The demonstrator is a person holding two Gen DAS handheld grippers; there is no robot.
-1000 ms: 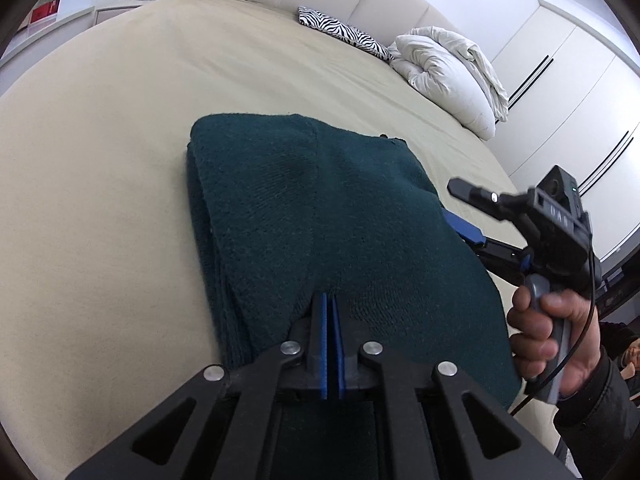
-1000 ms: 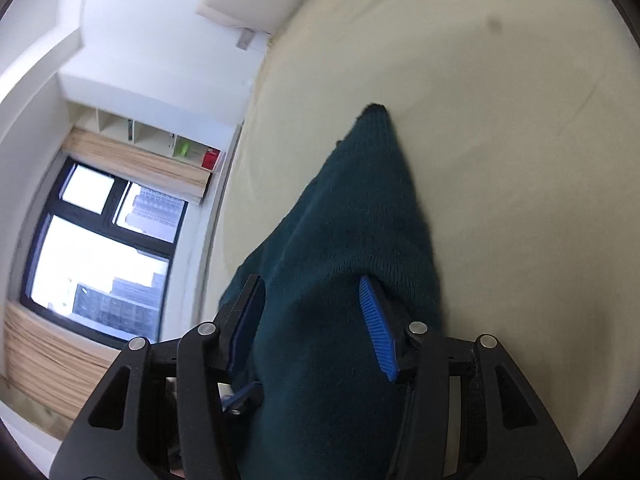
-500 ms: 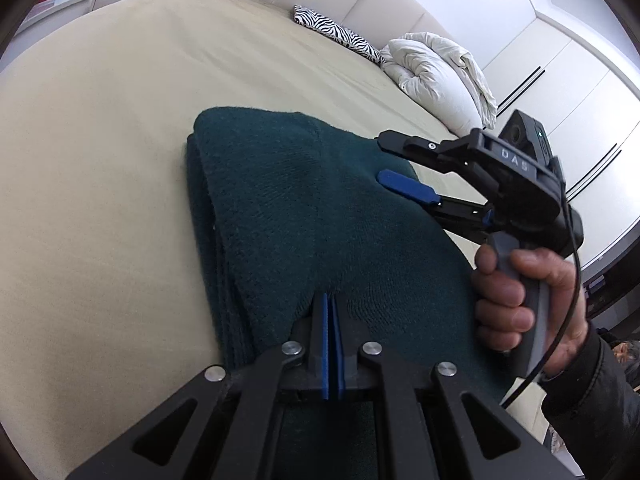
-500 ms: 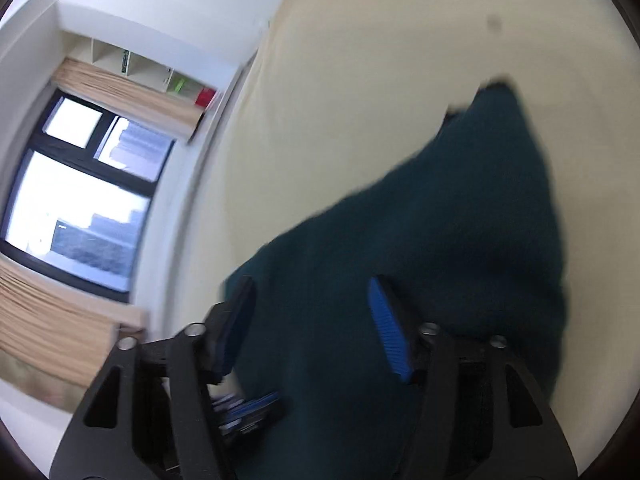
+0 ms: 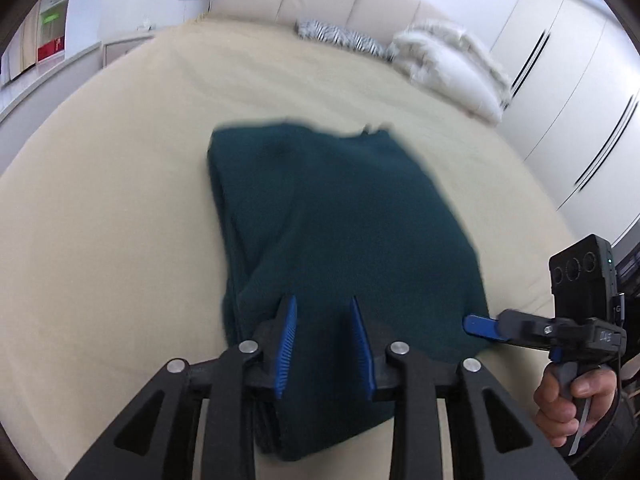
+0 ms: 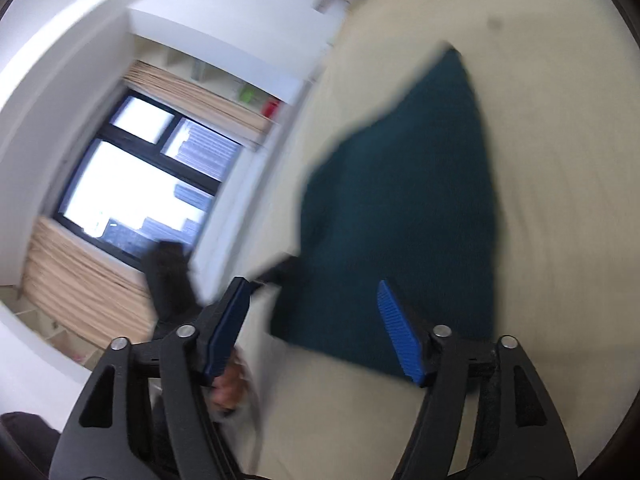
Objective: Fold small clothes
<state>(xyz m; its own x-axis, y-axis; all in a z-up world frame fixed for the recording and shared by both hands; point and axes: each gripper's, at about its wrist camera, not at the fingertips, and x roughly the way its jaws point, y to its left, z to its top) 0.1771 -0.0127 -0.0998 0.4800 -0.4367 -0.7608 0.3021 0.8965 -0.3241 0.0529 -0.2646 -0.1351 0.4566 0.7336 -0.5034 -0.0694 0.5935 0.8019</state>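
Left wrist view: left gripper [image 5: 325, 340] jaws just parted off near edge of folded green sweater [image 5: 340, 232] lying mid-bed [image 5: 120, 220], nothing pinched; right gripper [image 6: 316, 332] spread wide, empty, pulled back off near-right corner, suggesting fold finished

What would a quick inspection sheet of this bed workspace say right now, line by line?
Surface: beige bed cover, smooth.
Job's things: teal sweater folded, lying flat on the bed.
Clutter: zebra pillow and white duvet by the headboard.
Grippers: left gripper open, jaws just opening, sweater edge between them unpinched; right gripper open, just widening.
Cables: black cable at the right hand.
Surroundings: window, white wardrobes.
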